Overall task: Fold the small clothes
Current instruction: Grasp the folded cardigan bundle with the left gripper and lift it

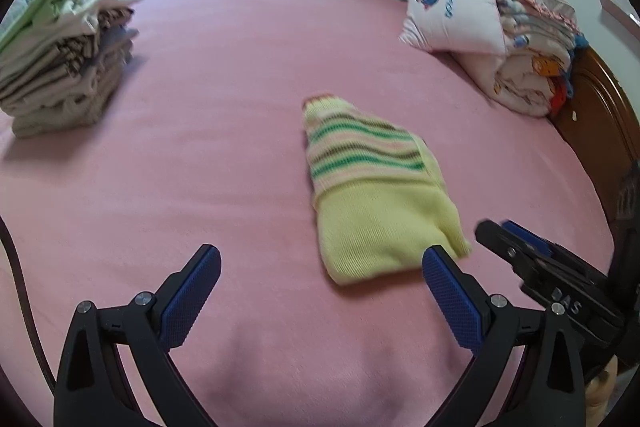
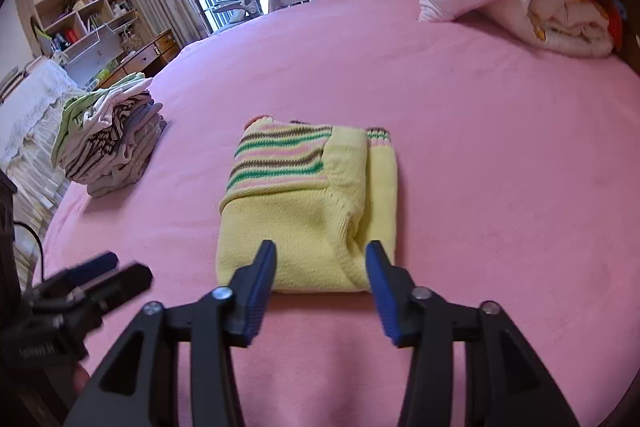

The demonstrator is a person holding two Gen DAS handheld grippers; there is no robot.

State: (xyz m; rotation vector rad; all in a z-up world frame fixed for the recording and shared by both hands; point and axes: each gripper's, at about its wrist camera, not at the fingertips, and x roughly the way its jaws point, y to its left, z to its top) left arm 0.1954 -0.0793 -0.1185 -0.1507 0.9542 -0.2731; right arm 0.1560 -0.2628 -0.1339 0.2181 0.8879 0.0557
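Observation:
A small yellow knit sweater [image 1: 372, 195] with green, brown and pink stripes lies folded on the pink bed sheet [image 1: 240, 87]; it also shows in the right wrist view [image 2: 308, 211]. My left gripper [image 1: 322, 259] is open and empty, just left of and in front of the sweater's near edge. My right gripper [image 2: 320, 255] is open, its fingertips [image 2: 378, 255] at the sweater's near edge, holding nothing. The right gripper also shows at the right of the left wrist view [image 1: 500, 231]. The left gripper shows blurred at the lower left of the right wrist view [image 2: 116, 271].
A stack of folded clothes [image 1: 64, 59] sits at the far left of the bed, also in the right wrist view [image 2: 108, 143]. A pillow and rolled quilts [image 1: 504, 31] lie at the far right by the wooden headboard [image 1: 600, 111]. Shelves and a window stand beyond.

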